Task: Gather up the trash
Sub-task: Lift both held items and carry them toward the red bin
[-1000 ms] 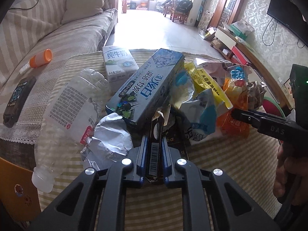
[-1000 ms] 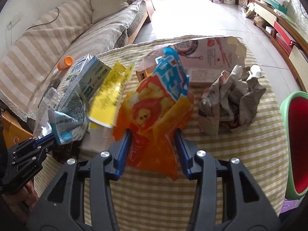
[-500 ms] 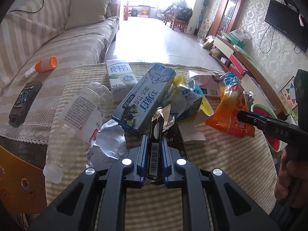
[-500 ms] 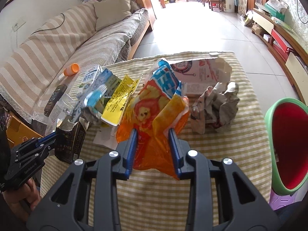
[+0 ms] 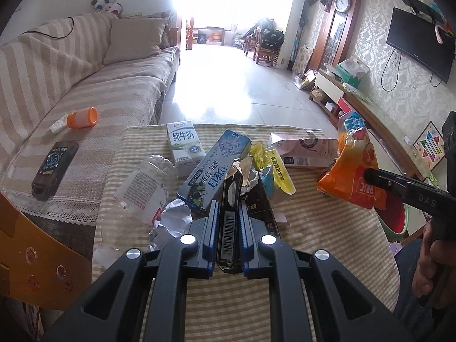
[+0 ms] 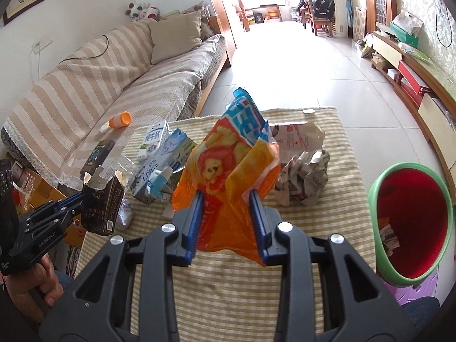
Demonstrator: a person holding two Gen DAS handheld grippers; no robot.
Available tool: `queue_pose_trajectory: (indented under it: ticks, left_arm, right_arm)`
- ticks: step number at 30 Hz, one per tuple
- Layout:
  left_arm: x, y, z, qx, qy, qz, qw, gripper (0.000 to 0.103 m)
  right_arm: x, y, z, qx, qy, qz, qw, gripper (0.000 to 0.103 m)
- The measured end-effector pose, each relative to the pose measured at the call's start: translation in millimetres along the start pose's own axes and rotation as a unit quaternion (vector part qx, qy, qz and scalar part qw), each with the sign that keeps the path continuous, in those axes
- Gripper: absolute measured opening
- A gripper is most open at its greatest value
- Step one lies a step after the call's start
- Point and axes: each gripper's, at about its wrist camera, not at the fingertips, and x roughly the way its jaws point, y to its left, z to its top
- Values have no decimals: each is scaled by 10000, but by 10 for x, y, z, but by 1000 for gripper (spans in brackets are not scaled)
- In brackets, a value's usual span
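Note:
My left gripper is shut on a torn dark carton and holds it above the striped table; the carton also shows in the right wrist view. My right gripper is shut on an orange snack bag, lifted off the table; the bag also shows in the left wrist view. A green bin with a red inside stands at the table's right edge.
On the table lie a blue-white box, a milk carton, a clear bottle, crumpled foil, a yellow wrapper, crumpled newspaper and a flat pink carton. A sofa with a remote stands left.
Both grippers have risen and pulled back from the pile. The dark carton and the orange bag have come up off the table with them. The right jaws closed on the bag.

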Motion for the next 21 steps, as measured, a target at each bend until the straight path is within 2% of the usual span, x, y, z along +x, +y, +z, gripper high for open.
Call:
queue_pose_trajectory:
  ticks: [7, 21]
  left_arm:
    - [-130, -189, 101, 115, -156, -36, 9998, 10]
    - [-258, -761, 362, 552, -300, -197, 9978, 10]
  right_arm:
    - [-204, -83, 57, 35, -206, 33, 9998, 32]
    - [-563, -533, 103, 427, -525, -50, 9977, 32]
